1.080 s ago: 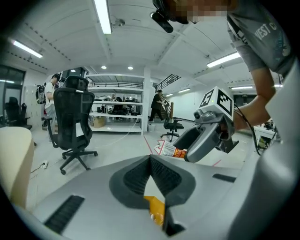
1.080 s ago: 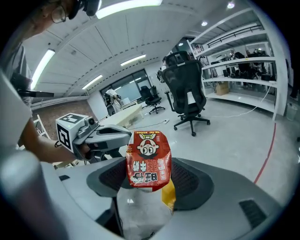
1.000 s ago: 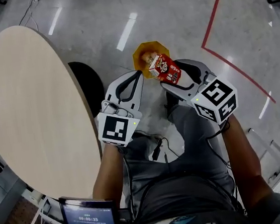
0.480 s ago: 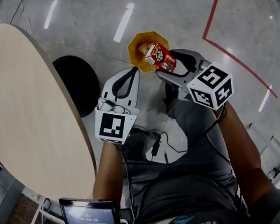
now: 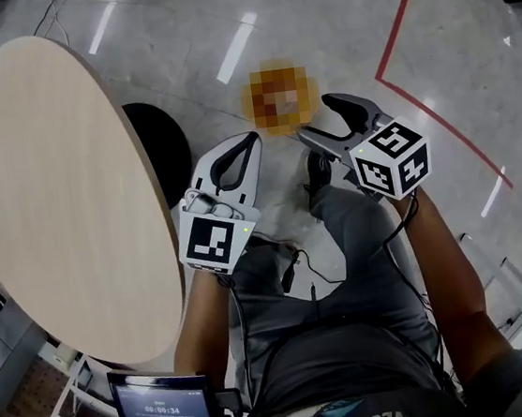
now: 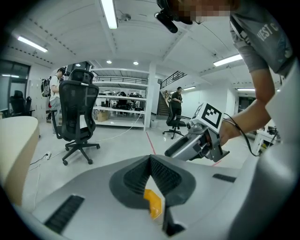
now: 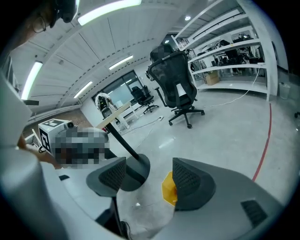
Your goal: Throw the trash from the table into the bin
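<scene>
The yellow bin (image 5: 278, 97) stands on the floor in front of me, covered by a mosaic patch in the head view, so its contents are hidden. It shows through the jaw gaps as a yellow bin (image 6: 153, 202) and as a yellow bin (image 7: 168, 190). My right gripper (image 5: 313, 117) hangs just right of the bin, jaws apart with nothing between them. The right gripper view shows the same: right gripper (image 7: 150, 177) open over bare floor. My left gripper (image 5: 252, 140) is shut and empty, just left of the bin. The red carton is in no view.
The round beige table (image 5: 50, 181) fills the left side, bare, with its black base (image 5: 165, 153) on the floor beside the bin. A red tape line (image 5: 400, 35) runs along the floor at the right. An office chair (image 6: 77, 117) and shelving stand farther off.
The red carton that sat between my right gripper's jaws above the bin is gone from them. The right gripper has sunk slightly; the left has barely shifted.
</scene>
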Demonstrator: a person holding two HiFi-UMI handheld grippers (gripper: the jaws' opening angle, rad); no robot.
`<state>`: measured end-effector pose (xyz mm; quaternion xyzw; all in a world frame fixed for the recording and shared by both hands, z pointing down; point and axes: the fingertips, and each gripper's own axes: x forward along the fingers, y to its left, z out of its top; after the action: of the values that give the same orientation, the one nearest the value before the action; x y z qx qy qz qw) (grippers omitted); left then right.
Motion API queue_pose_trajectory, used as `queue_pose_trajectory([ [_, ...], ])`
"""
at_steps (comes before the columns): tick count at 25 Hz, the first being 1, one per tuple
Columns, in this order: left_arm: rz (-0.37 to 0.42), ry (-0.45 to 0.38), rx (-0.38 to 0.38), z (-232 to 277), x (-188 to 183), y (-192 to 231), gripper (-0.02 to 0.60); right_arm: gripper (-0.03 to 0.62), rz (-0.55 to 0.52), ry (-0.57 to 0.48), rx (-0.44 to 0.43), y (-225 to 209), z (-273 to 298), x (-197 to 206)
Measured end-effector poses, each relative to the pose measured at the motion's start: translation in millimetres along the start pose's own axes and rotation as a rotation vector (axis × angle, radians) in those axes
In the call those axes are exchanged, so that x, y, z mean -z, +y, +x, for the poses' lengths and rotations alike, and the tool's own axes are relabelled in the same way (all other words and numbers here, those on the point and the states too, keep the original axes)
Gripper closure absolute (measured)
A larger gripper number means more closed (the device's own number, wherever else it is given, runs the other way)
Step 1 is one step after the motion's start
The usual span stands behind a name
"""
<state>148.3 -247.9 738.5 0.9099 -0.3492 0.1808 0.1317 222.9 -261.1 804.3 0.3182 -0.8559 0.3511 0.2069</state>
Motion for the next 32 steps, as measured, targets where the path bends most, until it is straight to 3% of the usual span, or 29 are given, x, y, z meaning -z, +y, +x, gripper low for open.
queue_pose_trajectory([
  [9, 0.108, -0.045, 0.044, -57, -95, -36, 0.540, 0.289, -0.003, -0.027, 0.015, 59, -76, -53],
  [10, 0.120, -0.050, 0.049, -66, -106, -41, 0.540, 0.315, -0.010, -0.027, 0.019, 69, -86, -59],
  [13, 0.153, -0.082, 0.057, -100, -150, -58, 0.540, 0.503, -0.028, -0.057, 0.042, 104, -124, -85],
  [15, 0.193, -0.093, 0.062, -122, -175, -69, 0.540, 0.576, -0.035, -0.086, 0.056, 124, -147, -101],
  [21, 0.283, -0.101, 0.050, -164, -203, -79, 0.540, 0.583, -0.083, -0.144, 0.075, 155, -176, -129],
  [22, 0.268, -0.119, 0.037, -181, -214, -81, 0.540, 0.583, -0.094, -0.155, 0.073, 169, -185, -138],
  [26, 0.088, -0.232, -0.069, -245, -249, -80, 0.540, 0.583, -0.155, -0.202, 0.047, 222, -211, -170],
  [32, 0.121, -0.270, -0.165, -319, -264, -73, 0.540, 0.583, -0.287, -0.258, -0.015, 292, -225, -205],
])
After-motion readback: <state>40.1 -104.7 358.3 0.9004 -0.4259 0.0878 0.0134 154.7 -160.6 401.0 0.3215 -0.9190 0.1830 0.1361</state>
